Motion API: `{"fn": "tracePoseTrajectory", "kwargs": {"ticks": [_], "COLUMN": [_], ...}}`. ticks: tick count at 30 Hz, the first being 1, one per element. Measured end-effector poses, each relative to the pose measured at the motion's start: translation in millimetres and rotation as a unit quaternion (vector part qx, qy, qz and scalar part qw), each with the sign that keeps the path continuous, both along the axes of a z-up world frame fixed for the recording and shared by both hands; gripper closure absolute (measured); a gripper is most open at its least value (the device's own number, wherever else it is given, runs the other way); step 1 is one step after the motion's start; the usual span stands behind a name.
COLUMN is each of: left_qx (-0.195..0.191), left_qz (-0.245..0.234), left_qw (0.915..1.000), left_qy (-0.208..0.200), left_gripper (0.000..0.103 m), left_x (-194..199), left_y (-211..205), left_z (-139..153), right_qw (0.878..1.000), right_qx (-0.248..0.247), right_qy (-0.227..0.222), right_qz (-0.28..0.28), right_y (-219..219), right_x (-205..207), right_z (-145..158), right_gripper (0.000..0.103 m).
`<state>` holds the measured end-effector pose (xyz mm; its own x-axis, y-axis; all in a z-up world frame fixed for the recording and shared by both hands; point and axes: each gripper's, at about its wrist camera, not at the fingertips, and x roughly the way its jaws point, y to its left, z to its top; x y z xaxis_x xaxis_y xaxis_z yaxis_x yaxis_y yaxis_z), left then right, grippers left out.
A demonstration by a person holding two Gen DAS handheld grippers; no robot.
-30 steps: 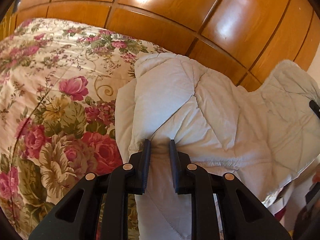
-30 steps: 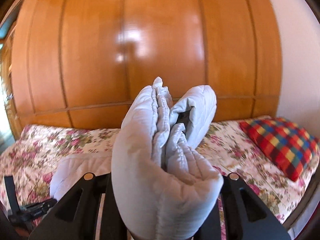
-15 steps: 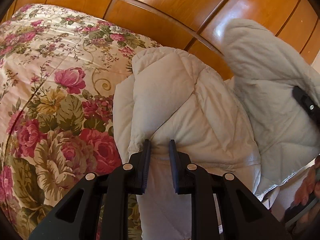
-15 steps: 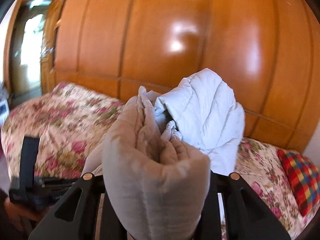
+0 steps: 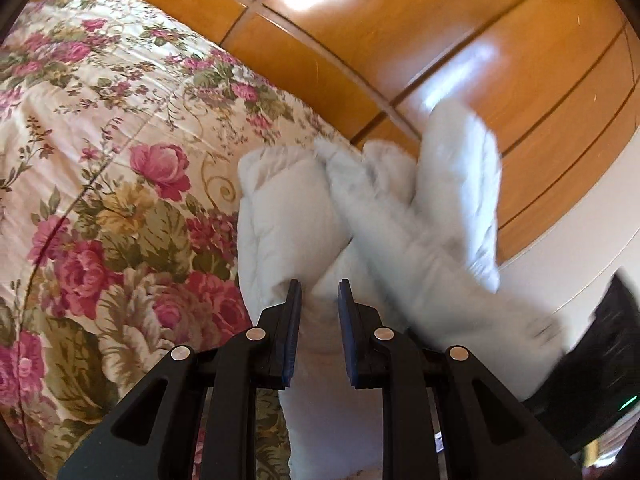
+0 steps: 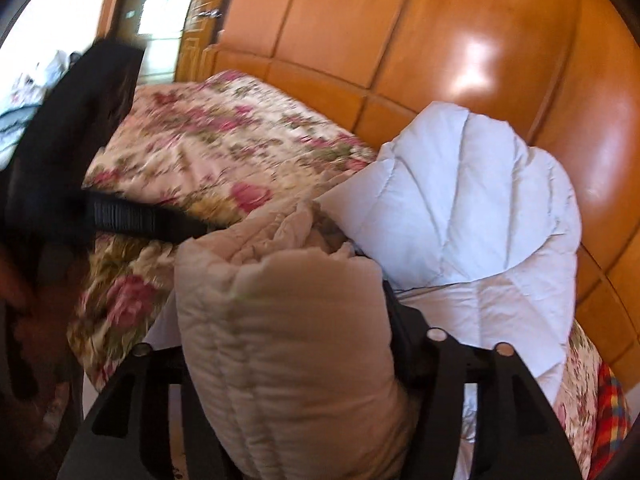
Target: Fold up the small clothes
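While the left gripper (image 5: 319, 304) pins the quilted garment (image 5: 404, 224), the right gripper (image 6: 288, 360), jaws opening, apparently still cradles its bunched fold. Let it drop squarely onto the bedspread (image 5: 100, 128).

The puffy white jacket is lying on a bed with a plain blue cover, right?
Not quite. The puffy white jacket is on a bed, but the cover is not plain blue: it is cream with pink roses and green leaves. The left wrist view shows it clearly.
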<state>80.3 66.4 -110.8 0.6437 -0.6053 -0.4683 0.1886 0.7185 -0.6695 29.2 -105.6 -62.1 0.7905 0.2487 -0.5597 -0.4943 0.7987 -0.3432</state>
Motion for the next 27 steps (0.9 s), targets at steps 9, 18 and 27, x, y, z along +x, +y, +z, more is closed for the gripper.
{"fn": "tracePoseTrajectory", "kwargs": {"ticks": [9,18,27], "left_qx": [-0.03,0.124,0.074], "left_qz": [-0.064,-0.109,-0.089], "left_qw": [0.9967,0.9855,0.9924], "left_qy": [-0.04,-0.037,-0.042], "left_gripper": [0.044,0.08,0.086], "left_x": [11,56,48], "left_y": [-18,-84,-64], "left_z": [43,63,59], "right_qw": [1.0,0.999,0.98], "right_qx": [-0.004,0.006,0.195], "right_qy": [-0.001,-0.028,-0.026], "right_qz": [0.028,0.036,0.006], "right_y": [-2,-32,-163], "right_x": [-9,-37,-62], "right_z": [-13,11,72], "right_gripper": [0.031,0.029,0.024]}}
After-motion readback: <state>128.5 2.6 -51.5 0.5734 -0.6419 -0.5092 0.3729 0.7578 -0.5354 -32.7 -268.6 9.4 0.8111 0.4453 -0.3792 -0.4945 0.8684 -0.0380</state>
